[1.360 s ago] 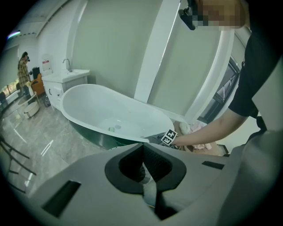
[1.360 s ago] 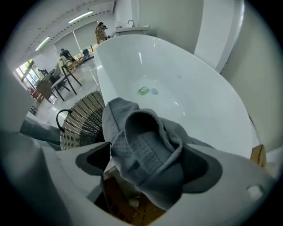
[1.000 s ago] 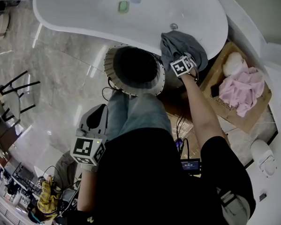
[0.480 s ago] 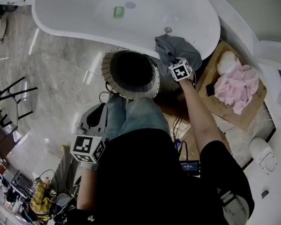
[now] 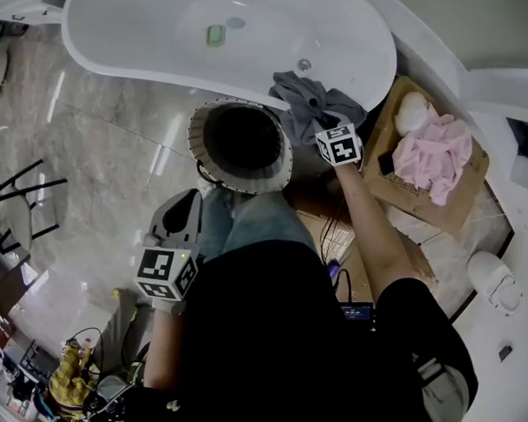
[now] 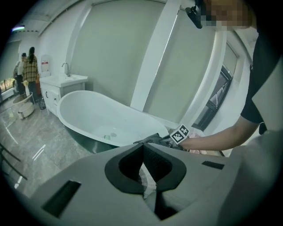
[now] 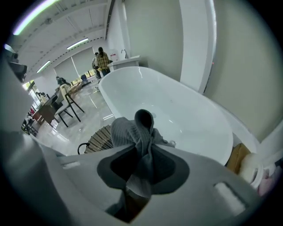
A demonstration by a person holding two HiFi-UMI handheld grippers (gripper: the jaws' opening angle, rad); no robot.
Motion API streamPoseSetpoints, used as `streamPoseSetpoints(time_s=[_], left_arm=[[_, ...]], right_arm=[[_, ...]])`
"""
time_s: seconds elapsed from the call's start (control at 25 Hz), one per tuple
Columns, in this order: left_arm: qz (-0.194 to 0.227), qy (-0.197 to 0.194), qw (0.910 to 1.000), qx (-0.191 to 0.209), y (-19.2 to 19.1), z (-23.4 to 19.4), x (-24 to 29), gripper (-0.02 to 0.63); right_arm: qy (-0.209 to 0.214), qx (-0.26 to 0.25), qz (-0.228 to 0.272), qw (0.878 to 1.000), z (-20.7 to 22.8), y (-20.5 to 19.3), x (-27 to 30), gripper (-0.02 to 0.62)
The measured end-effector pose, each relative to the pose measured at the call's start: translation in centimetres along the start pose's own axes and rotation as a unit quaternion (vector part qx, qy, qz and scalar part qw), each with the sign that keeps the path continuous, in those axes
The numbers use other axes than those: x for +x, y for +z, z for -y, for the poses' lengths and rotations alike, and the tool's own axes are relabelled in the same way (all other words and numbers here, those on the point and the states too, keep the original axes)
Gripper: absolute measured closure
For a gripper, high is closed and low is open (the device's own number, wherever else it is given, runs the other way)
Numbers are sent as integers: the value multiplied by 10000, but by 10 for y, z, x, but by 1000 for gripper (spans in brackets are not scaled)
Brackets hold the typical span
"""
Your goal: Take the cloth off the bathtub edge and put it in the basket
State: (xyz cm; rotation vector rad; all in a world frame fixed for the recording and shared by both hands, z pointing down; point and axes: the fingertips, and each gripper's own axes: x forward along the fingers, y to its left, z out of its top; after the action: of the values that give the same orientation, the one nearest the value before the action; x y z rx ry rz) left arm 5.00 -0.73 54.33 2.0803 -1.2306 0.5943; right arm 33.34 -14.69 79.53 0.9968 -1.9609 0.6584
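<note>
A grey cloth [image 5: 300, 93] hangs bunched just off the white bathtub's rim [image 5: 133, 71], its upper folds lifted clear. My right gripper [image 5: 326, 119] is shut on it; its jaws have just been closing, and the cloth [image 7: 132, 130] stands pinched between them in the right gripper view [image 7: 143, 155]. The round woven basket [image 5: 195, 137] stands on the floor to the left of the cloth, in front of the tub, dark inside. My left gripper [image 5: 181, 221] hovers low at the left, over my leg, shut with nothing in it [image 6: 142, 162].
A cardboard box [image 5: 464, 213] with a pink cloth [image 5: 433, 157] lies right of the tub. A small green thing [image 5: 215, 34] sits in the tub. A black chair [image 5: 20, 196] stands far left. Cables trail on the floor by my feet.
My right gripper has risen and drawn back from the tub edge with the grey cloth, which now hangs gathered from it. The left gripper has barely shifted.
</note>
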Motion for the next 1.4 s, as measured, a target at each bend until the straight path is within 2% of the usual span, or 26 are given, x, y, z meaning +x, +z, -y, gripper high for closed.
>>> streamPoseSetpoints(time_s=[0.4,0.8,1.12,1.4], left_arm=[[431,-63,9986,310,24,-25,-46,591],[981,-21,9941,458,58,-57,-105,592],[1300,5,9901,536,74,-88,-145,591],[1534,-42,9869,499,77,-112,-169,592]], right_arm=[[-133,382,838,9957,-57,60,-99,515],[-190,691,1747,9820,-116,131,-199,515],[-117,671,2418,9679,-172,190,-268,515],[81,483,2580,9649,-222,222,-288,515]])
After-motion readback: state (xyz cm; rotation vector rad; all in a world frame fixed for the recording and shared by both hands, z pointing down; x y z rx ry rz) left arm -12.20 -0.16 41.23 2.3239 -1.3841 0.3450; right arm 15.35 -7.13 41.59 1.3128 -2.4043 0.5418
